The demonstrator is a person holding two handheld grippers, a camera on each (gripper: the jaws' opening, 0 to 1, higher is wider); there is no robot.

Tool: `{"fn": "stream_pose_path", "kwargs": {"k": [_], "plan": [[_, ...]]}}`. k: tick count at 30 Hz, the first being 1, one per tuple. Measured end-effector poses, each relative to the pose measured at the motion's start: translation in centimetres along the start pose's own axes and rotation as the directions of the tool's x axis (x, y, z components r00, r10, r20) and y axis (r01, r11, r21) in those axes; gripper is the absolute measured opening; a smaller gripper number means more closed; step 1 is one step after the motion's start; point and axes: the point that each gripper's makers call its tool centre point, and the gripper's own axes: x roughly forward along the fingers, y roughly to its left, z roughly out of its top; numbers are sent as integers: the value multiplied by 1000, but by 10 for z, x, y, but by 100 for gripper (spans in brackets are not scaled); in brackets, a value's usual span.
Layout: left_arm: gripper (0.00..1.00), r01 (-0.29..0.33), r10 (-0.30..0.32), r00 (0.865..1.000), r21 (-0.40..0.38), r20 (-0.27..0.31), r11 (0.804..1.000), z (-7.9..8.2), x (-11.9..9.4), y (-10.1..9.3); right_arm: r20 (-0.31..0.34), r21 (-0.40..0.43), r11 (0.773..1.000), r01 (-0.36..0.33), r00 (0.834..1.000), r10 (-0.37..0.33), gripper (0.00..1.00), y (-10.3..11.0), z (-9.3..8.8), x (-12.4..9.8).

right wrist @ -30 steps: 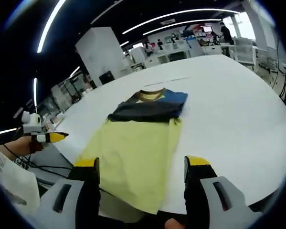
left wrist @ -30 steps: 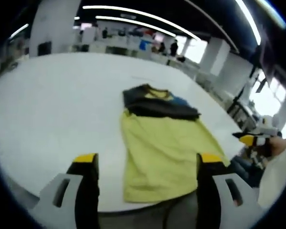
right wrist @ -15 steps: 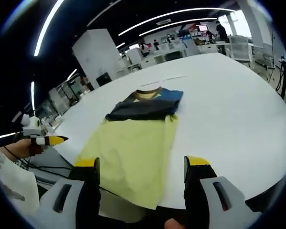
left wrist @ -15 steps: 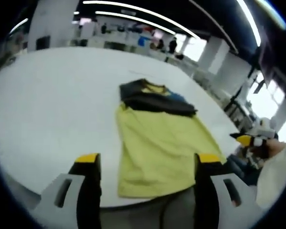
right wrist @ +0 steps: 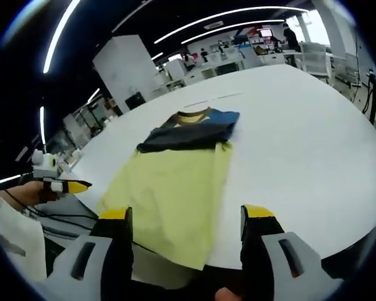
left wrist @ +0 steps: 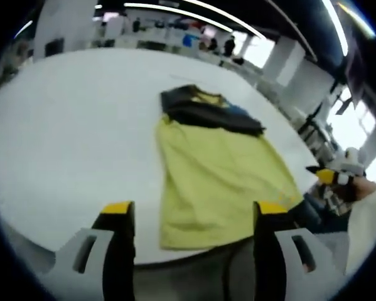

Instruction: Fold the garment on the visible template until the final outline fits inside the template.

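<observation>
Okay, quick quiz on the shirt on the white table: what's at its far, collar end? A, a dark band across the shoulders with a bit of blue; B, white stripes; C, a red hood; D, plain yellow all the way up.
A: the yellow shirt ends in a dark band with a blue patch by the collar.

- Ahead of the left gripper (left wrist: 188,216), between its spread jaws, only the flat garment (left wrist: 219,172) lies on the table (left wrist: 68,125).
- Bare tabletop runs wide to its left.
- The right gripper (right wrist: 186,222) meets the same low cloth, open table to its right.
- Each gripper's yellow tip intrudes at the other's outer side.
</observation>
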Motion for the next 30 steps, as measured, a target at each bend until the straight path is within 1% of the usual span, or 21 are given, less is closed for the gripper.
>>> {"fn": "stream_pose_path", "kwargs": {"k": [5, 8, 10, 12, 15, 18, 21, 25, 26, 27, 29, 30], "plan": [[72, 0, 0, 1000, -2, -24, 1000, -3, 4, 3, -40, 11, 1000, 4, 999, -4, 68, -4, -13, 6], [72, 6, -6, 999, -10, -41, 1000, -7, 9, 5, -75, 5, 1000, 5, 997, -4, 66, -5, -23, 9], [72, 10, -11, 998, -7, -65, 1000, -13, 12, 5, -101, -13, 1000, -1, 995, 0, 64, -4, -29, 10], [71, 12, -12, 997, 6, -83, 1000, -16, 15, 6, -113, -19, 1000, -10, 994, 7, 61, -2, -33, 10], [71, 16, -16, 994, 0, -108, 1000, -23, 18, 7, -148, -35, 999, -17, 989, 12, 60, 1, -41, 11], [70, 15, -15, 993, -6, -118, 1000, -26, 20, 8, -166, -43, 999, -18, 986, 11, 58, 2, -47, 11], [69, 15, -17, 991, -19, -135, 1000, -32, 20, 8, -180, -33, 999, -10, 984, 4, 58, 1, -53, 9], [64, 15, -19, 989, -31, -146, 999, -37, 20, 8, -201, -26, 1000, 3, 980, -9, 57, -3, -62, 7], [61, 13, -15, 991, -20, -131, 1000, -35, 20, 10, -205, -23, 1000, 7, 979, -12, 56, -4, -65, 7], [59, 11, -16, 989, -33, -146, 999, -38, 18, 9, -207, -23, 1000, 9, 978, -14, 56, -4, -66, 6], [55, 11, -18, 989, -46, -148, 999, -38, 18, 9, -213, -19, 1000, 16, 977, -20, 54, -7, -69, 6], [51, 15, -24, 988, -60, -154, 998, -39, 18, 8, -203, -26, 1000, 17, 979, -22, 52, -7, -68, 6]]}}
